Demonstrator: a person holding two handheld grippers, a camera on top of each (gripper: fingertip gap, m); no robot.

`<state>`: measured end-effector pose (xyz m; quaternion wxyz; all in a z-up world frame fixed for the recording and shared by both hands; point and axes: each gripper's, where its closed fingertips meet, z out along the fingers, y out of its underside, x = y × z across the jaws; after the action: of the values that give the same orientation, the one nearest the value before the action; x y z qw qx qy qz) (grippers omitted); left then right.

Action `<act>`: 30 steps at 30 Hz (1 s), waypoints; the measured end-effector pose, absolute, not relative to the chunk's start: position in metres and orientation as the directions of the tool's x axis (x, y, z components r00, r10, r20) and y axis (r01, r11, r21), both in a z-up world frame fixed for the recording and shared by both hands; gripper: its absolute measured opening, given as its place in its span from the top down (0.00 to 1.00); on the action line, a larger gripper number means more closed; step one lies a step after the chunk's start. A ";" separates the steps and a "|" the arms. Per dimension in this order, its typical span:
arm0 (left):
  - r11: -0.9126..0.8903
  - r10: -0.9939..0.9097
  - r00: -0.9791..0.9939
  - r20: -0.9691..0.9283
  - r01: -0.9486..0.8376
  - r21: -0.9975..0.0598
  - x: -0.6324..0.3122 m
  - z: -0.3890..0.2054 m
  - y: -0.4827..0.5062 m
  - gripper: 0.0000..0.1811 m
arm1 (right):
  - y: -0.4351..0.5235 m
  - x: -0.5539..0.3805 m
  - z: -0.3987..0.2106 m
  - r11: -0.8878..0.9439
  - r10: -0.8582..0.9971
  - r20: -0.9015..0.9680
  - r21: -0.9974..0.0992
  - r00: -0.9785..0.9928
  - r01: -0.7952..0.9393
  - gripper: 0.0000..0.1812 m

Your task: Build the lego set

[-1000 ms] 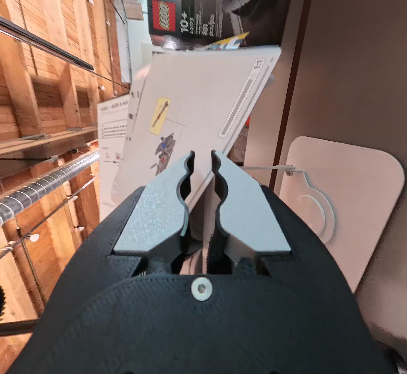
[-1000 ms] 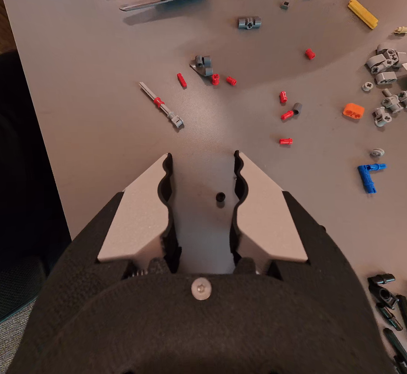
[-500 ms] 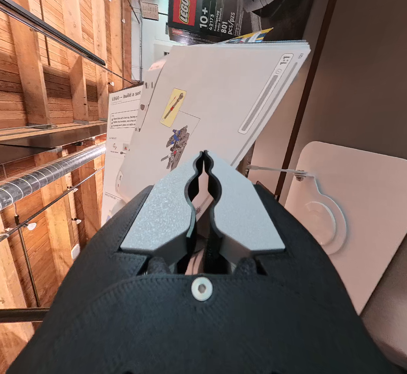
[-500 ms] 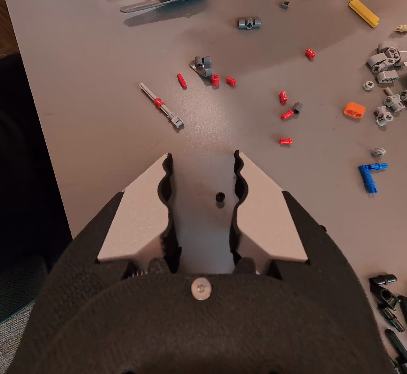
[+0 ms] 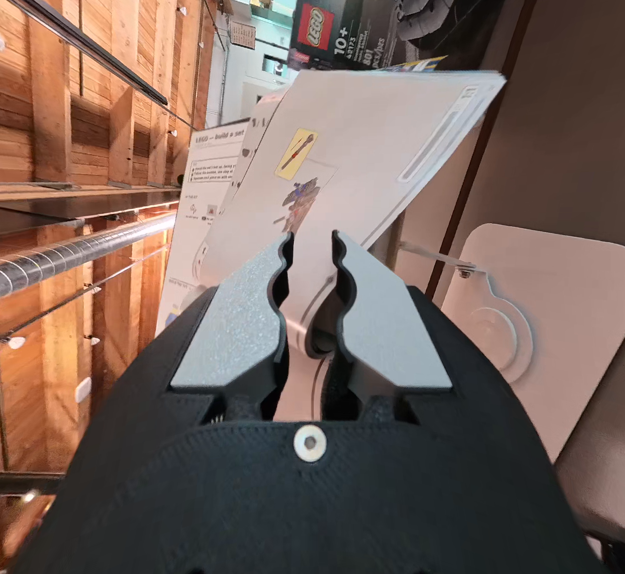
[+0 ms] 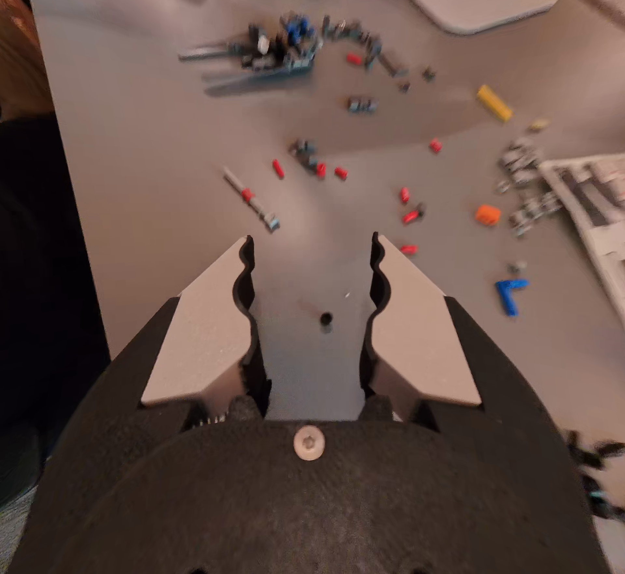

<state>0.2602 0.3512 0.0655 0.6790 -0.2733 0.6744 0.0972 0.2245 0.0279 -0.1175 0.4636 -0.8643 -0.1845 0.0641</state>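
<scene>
In the left wrist view my left gripper [image 5: 313, 235] is open, tipped on its side, and points at the white instruction booklet [image 5: 365, 152]. The curled lower edge of its open page lies between the jaws. In the right wrist view my right gripper [image 6: 311, 236] is open wide and empty above the grey table [image 6: 135, 152]. A small black piece [image 6: 325, 317] lies on the table between the jaws. A grey axle with a red bush [image 6: 250, 197] lies just beyond the left fingertip. The partly built grey and blue model [image 6: 270, 50] sits farther off. The view is blurred.
Loose red pins [image 6: 409, 216], an orange piece [image 6: 487, 214], a blue angle piece [image 6: 509, 294], a yellow piece [image 6: 493, 106] and grey connectors [image 6: 521, 165] are scattered right. A white tray [image 6: 592, 206] sits at the right edge. A white stand base [image 5: 558, 321] and the set's dark box [image 5: 389, 9] stand behind the booklet. Some 40 cm of space lies between my two pairs of fingers.
My left gripper shut on the page's edge half a second ago and has opened again, closer to the booklet. My right gripper has opened wider and tilted up, showing more of the far table.
</scene>
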 end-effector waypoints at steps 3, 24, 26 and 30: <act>0.801 -0.338 0.105 -0.935 -0.489 -0.345 0.254 0.068 0.366 0.94 | 0.060 0.232 -0.061 -0.368 0.328 0.227 -0.864 0.917 0.345 0.59; 0.797 -0.262 0.108 -0.959 -0.535 -0.278 0.278 0.035 0.377 1.00 | 0.392 0.410 0.109 -0.145 -0.002 0.262 -0.955 0.965 0.259 0.42; 0.795 -0.278 0.108 -0.955 -0.532 -0.291 0.278 0.035 0.378 1.00 | 0.405 0.415 0.108 -0.161 0.018 0.261 -0.952 0.965 0.261 0.41; 0.795 -0.278 0.109 -0.955 -0.532 -0.292 0.279 0.035 0.379 1.00 | 0.423 0.417 0.098 -0.191 0.050 0.233 -0.952 0.971 0.239 0.45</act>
<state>0.2785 0.3785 0.0351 0.6788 -0.3062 0.6609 0.0937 0.4168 0.4235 0.0976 0.6291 -0.7680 -0.0941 -0.0749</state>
